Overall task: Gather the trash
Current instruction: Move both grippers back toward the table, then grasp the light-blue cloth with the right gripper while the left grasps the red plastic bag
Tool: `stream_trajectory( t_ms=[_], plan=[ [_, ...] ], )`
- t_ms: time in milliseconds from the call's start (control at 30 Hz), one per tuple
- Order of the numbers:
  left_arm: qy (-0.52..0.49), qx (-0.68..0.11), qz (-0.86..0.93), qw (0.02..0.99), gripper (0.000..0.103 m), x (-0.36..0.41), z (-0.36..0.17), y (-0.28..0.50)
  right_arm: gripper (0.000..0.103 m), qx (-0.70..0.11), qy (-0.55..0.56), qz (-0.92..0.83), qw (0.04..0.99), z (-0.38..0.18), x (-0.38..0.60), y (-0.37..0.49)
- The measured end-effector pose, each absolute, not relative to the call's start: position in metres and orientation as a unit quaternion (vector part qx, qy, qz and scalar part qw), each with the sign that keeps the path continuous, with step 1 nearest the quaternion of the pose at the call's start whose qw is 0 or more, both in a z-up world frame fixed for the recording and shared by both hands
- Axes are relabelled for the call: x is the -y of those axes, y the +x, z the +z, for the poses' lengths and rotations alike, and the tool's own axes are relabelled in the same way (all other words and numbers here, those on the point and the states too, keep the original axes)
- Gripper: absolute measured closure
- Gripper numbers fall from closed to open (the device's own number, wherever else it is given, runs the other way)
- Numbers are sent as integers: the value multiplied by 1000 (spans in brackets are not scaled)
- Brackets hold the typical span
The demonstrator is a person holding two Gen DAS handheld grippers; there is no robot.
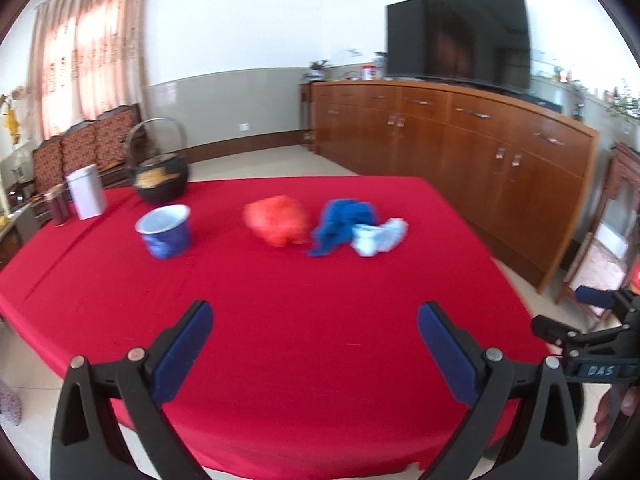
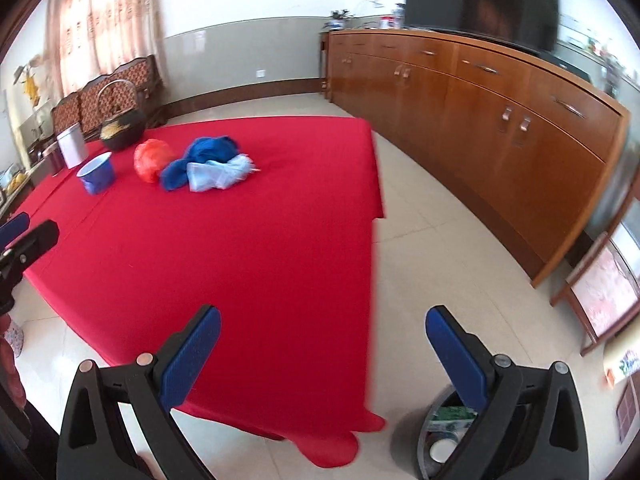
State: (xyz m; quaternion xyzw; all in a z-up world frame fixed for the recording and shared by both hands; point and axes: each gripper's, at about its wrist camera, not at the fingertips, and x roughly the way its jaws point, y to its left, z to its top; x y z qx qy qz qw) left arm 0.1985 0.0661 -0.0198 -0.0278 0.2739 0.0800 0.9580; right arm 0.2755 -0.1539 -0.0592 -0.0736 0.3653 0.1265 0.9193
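Note:
On the red table (image 1: 280, 340) lie a crumpled red bag (image 1: 277, 220), a dark blue bag (image 1: 340, 222) and a pale blue bag (image 1: 380, 237), with a blue-and-white paper cup (image 1: 166, 230) to their left. They also show in the right wrist view: red bag (image 2: 152, 159), dark blue bag (image 2: 204, 156), pale blue bag (image 2: 220, 174), cup (image 2: 97, 175). My left gripper (image 1: 314, 326) is open and empty above the near table half. My right gripper (image 2: 322, 334) is open and empty over the table's near right edge, above a trash bin (image 2: 444, 436) on the floor.
A black kettle-like pot (image 1: 160, 182), a white tin (image 1: 86, 192) and a dark can (image 1: 56, 204) stand at the table's far left. A long wooden sideboard (image 1: 460, 152) with a TV (image 1: 458, 38) runs along the right. Chairs (image 1: 80, 144) stand behind the table.

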Motion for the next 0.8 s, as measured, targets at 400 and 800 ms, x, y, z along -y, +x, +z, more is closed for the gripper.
stream_trajectory(
  t_ms=[400, 800],
  plan=[
    [-51, -276, 118, 952, 5, -143, -19, 222, 0, -363, -94, 169, 912, -55, 45, 325],
    [-52, -308, 104, 944, 12, -157, -34, 279, 18, -403, -86, 181, 893, -76, -16, 409]
  ],
)
